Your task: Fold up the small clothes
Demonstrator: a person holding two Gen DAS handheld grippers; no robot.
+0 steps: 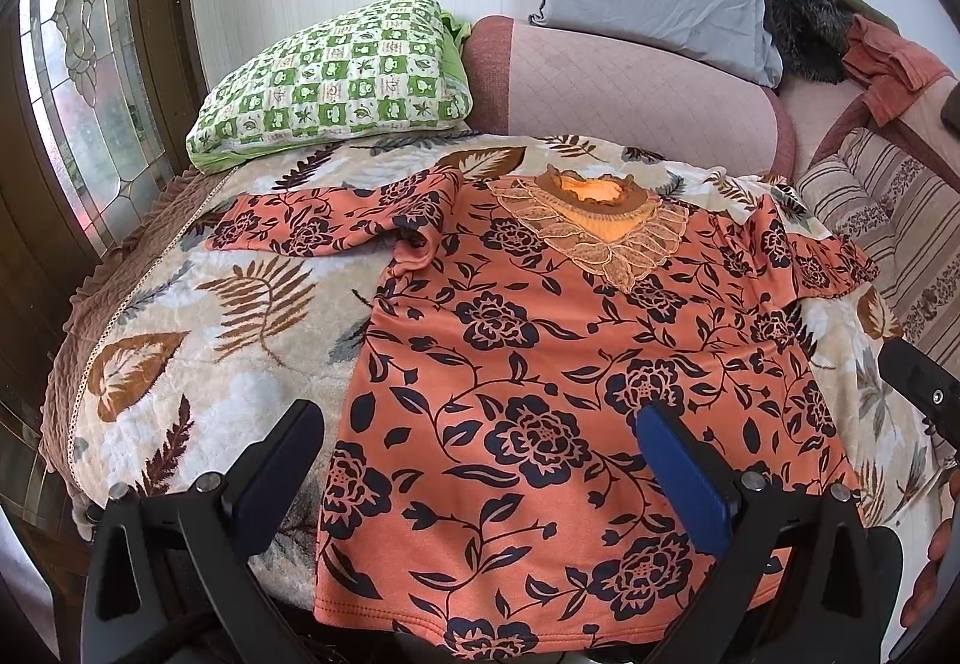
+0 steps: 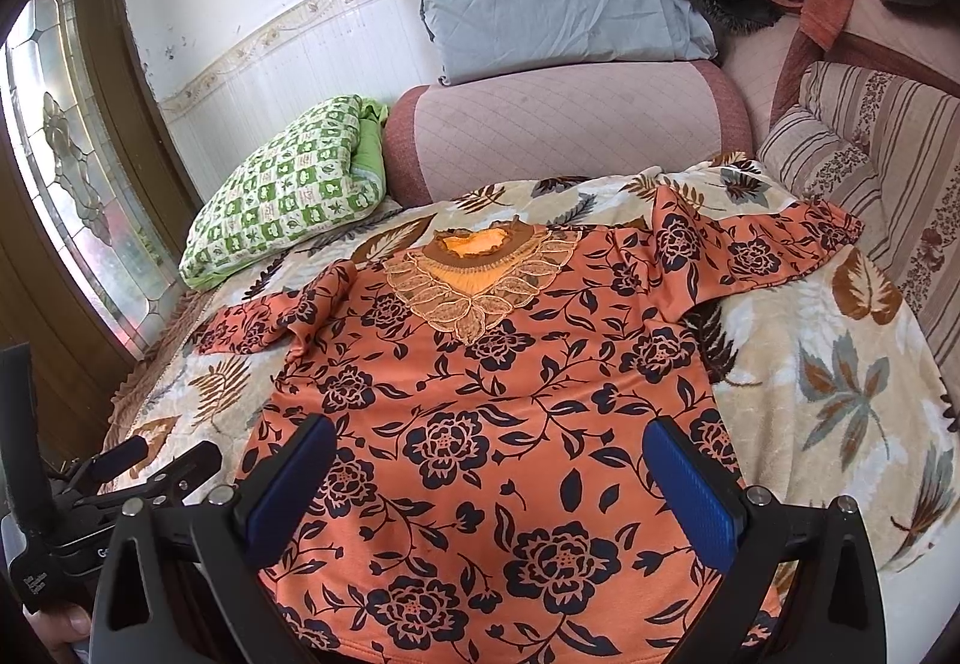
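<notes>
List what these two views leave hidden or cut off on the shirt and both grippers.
- Shirt hem: in both wrist views, the bottom edge and the gripper bodies cut it off.
- Shirt back: face down on the blanket, unseen.
- Right gripper: left wrist view shows only one dark part at its right edge.
- Left gripper: right wrist view shows it small at the left edge, its handle cropped.

Orange shirt, dark flowers; green-checked pillow
</notes>
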